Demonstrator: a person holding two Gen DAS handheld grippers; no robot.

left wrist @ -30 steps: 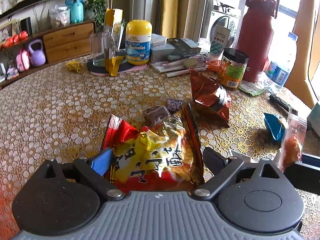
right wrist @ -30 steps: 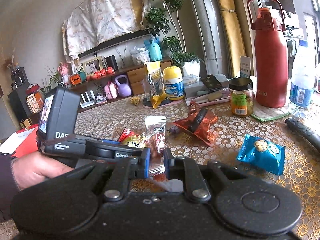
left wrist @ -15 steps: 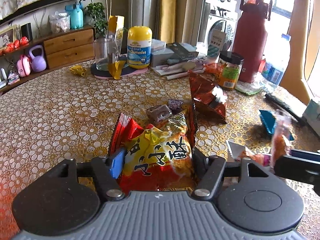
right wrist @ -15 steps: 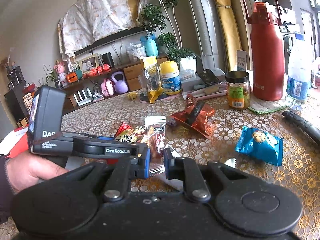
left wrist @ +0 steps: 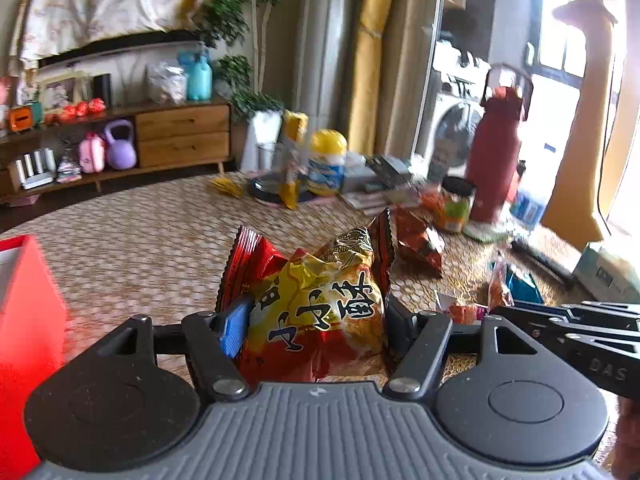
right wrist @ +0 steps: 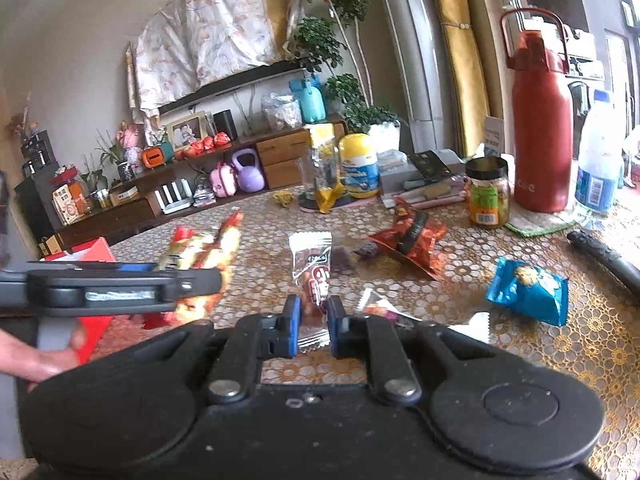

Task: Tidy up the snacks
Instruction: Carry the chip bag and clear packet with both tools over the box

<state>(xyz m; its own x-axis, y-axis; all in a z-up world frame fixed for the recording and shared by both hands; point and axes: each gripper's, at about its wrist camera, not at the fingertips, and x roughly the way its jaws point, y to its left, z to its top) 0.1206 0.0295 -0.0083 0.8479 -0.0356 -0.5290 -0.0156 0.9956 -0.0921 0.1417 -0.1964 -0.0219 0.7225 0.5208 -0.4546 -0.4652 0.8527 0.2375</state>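
My left gripper [left wrist: 312, 322] is shut on a red and yellow snack bag [left wrist: 320, 304], lifted off the patterned table [left wrist: 140, 240]; the same bag [right wrist: 200, 252] shows blurred at the left of the right wrist view. My right gripper [right wrist: 313, 320] is shut on a small clear sachet with a red label [right wrist: 314, 276], held upright above the table. A copper-red foil packet [right wrist: 408, 240], a blue cookie packet [right wrist: 528, 290] and small wrappers [right wrist: 380, 306] lie on the table ahead.
A red box [left wrist: 28, 320] stands at the table's left edge. At the back stand a yellow-lidded gummies tub [right wrist: 358, 166], a jar [right wrist: 488, 192], a red flask [right wrist: 540, 120] and a water bottle [right wrist: 600, 168]. A black remote [right wrist: 604, 256] lies at right.
The left gripper closed on the red and yellow bag and lifted it up and to the left; the red box came into view. The right gripper rose slightly with its sachet.
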